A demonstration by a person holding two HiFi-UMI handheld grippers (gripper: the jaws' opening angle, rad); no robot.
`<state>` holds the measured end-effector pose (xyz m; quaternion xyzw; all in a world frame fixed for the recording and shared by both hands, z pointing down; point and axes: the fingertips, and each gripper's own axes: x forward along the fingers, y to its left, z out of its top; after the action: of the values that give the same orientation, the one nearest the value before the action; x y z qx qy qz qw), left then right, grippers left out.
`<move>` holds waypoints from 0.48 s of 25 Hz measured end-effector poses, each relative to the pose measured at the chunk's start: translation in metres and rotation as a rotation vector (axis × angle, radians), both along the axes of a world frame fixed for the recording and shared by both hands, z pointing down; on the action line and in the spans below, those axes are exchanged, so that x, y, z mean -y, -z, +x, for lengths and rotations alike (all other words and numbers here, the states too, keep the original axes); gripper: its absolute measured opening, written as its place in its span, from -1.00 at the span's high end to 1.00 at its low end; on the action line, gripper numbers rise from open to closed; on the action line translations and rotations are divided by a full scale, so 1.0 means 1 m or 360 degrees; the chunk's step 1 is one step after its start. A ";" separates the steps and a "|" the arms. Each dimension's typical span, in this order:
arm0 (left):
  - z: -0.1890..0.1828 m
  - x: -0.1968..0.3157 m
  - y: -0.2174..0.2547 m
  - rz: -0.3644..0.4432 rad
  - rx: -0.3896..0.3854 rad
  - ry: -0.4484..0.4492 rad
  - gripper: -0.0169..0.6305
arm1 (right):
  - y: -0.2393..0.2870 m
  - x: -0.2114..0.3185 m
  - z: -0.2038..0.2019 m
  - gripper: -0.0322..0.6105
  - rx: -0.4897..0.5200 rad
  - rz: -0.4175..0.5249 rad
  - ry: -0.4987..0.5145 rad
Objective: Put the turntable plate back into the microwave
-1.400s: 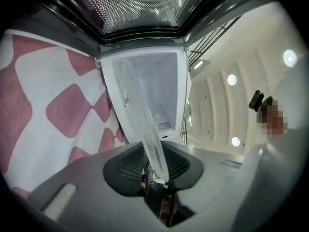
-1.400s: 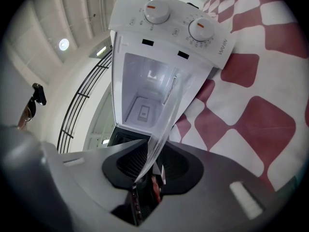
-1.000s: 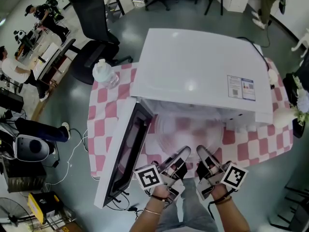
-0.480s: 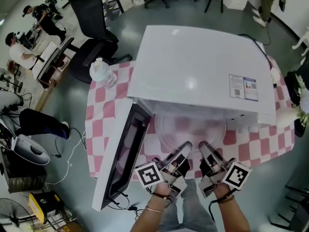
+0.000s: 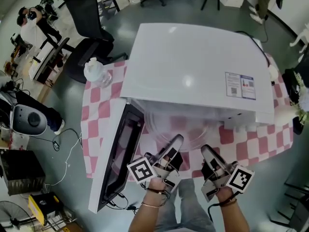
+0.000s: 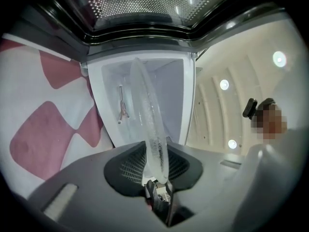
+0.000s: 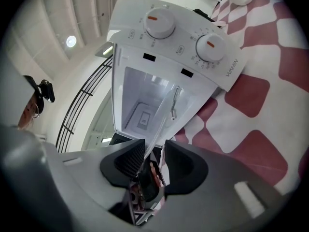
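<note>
The clear glass turntable plate point(image 5: 186, 125) hangs level at the mouth of the white microwave point(image 5: 193, 66), its far part under the top edge of the opening. My left gripper point(image 5: 175, 141) is shut on the plate's near rim, and my right gripper point(image 5: 206, 151) is shut on the rim beside it. In the left gripper view the plate point(image 6: 147, 124) shows edge-on, running from the left gripper point(image 6: 154, 168) toward the lit cavity point(image 6: 164, 91). The right gripper view shows the thin rim point(image 7: 161, 124) pinched in the right gripper point(image 7: 153, 156), with the cavity point(image 7: 142, 110) ahead.
The microwave door point(image 5: 116, 153) swings open to the left, close to my left hand. The control panel with two knobs point(image 7: 186, 35) sits beside the cavity. A water bottle point(image 5: 95, 73) stands on the pink checked tablecloth point(image 5: 99, 112). Office chairs and people are at the back left.
My left gripper has edged toward the microwave opening with the plate's rim in it. The right gripper has stayed about where it was.
</note>
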<state>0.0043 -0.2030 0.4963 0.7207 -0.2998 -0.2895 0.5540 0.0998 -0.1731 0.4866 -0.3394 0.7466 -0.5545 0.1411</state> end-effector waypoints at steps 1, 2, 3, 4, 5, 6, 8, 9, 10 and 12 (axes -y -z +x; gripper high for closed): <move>-0.001 0.002 0.000 0.0006 0.0000 0.0003 0.73 | -0.001 -0.002 0.002 0.55 -0.0003 -0.0008 -0.0005; -0.001 0.003 0.001 0.0011 0.0000 0.0003 0.73 | -0.001 -0.004 0.005 0.55 -0.0006 -0.0019 -0.0011; 0.000 0.004 0.001 0.0015 0.0002 0.0003 0.73 | -0.003 -0.006 0.008 0.55 -0.0012 -0.0033 -0.0019; 0.000 0.006 0.000 0.0016 0.0005 0.0002 0.73 | -0.005 -0.009 0.011 0.55 -0.0026 -0.0045 -0.0027; 0.001 0.007 0.000 0.0016 0.0010 0.0001 0.73 | -0.007 -0.011 0.014 0.55 -0.0052 -0.0052 -0.0035; 0.002 0.008 -0.001 0.0017 0.0014 -0.0001 0.73 | -0.009 -0.013 0.017 0.55 -0.0091 -0.0053 -0.0041; 0.004 0.011 -0.002 0.0021 0.0017 -0.0007 0.73 | -0.015 -0.017 0.024 0.55 -0.0197 -0.0048 -0.0057; 0.005 0.012 -0.002 0.0023 0.0016 -0.0011 0.73 | -0.020 -0.019 0.029 0.55 -0.0260 -0.0055 -0.0075; 0.006 0.014 -0.002 0.0023 0.0014 -0.0014 0.73 | -0.025 -0.020 0.034 0.55 -0.0327 -0.0066 -0.0099; 0.009 0.017 -0.003 0.0025 0.0008 -0.0018 0.73 | -0.034 -0.023 0.047 0.55 -0.0476 -0.0072 -0.0142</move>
<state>0.0134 -0.2201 0.4991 0.7273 -0.2948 -0.2870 0.5493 0.1464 -0.1500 0.5202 -0.4541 0.7308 -0.5076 0.0452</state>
